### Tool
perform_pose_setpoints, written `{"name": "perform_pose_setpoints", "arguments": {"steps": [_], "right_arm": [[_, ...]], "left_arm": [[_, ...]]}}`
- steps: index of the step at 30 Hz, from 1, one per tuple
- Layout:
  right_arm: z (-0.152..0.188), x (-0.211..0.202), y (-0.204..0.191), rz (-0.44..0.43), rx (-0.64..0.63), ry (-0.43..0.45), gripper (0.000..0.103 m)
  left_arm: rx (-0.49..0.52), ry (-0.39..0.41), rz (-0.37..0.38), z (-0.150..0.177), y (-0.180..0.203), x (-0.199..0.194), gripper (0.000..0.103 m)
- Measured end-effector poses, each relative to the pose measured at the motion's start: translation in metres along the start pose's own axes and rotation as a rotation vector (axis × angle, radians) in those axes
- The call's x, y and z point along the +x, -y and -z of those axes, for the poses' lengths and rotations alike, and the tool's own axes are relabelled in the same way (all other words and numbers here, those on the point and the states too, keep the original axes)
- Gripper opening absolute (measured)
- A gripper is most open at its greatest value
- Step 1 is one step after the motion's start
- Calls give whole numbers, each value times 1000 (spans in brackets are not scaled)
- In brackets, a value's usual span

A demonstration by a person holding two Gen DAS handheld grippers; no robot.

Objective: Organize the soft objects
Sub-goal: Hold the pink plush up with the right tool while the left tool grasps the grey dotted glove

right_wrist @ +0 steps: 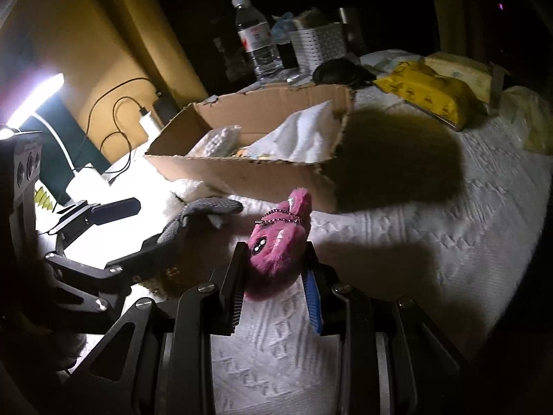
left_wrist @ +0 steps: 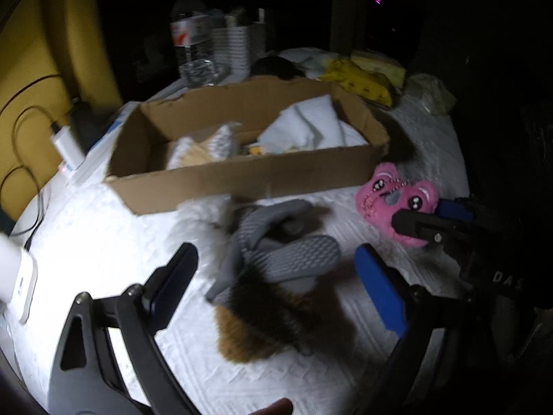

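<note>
The right gripper has its jaws pressed against both flanks of the pink plush toy, which lies on the white quilted cover; its long axis runs away from the wrist camera, toward the box, a bead chain across its back. The left gripper hangs with jaws wide apart above the grey knitted glove, whose fingers splay toward the box over a brown furry piece. Just beyond both stands the low cardboard box, its long side facing the grippers, holding a white folded cloth and a pale knitted item. Behind it stand a water bottle, a white basket and a yellow packet; a charger sits at the left.
</note>
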State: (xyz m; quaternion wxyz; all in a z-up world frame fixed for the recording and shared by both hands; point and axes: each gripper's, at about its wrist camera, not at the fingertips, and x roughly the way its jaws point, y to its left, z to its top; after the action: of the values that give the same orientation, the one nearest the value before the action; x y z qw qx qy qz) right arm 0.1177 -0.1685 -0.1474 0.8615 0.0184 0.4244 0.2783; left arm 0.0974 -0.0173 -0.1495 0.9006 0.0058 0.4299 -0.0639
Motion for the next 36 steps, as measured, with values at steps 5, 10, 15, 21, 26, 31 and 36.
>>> {"name": "perform_pose_setpoints", "arguments": {"steps": [5,10,15,21,26,31,36], "right_arm": [[1,0,8,-3,14,2,32],[1,0,17,-3,29,8,32],[-1,-5,22,0,38,23,32],[-3,-11,20,4,35,35,32],[-7,-20,17,13,27,54,32],[-8,-23,15,15,26,55,32],[-8,-23,12,13,21,52,32]], "left_arm": [[36,-67,-12,-3,7,25,80],[50,-100,-51,-4,6,38,58],[58,-85,-67,-9,-3,33,29],[66,-28,-40,-13,-1,14,14],[52,8,0,-19,-4,-1,8],[36,-42,8,-22,-11,17,16],[62,-109,-40,-15,-10,41,44]]}}
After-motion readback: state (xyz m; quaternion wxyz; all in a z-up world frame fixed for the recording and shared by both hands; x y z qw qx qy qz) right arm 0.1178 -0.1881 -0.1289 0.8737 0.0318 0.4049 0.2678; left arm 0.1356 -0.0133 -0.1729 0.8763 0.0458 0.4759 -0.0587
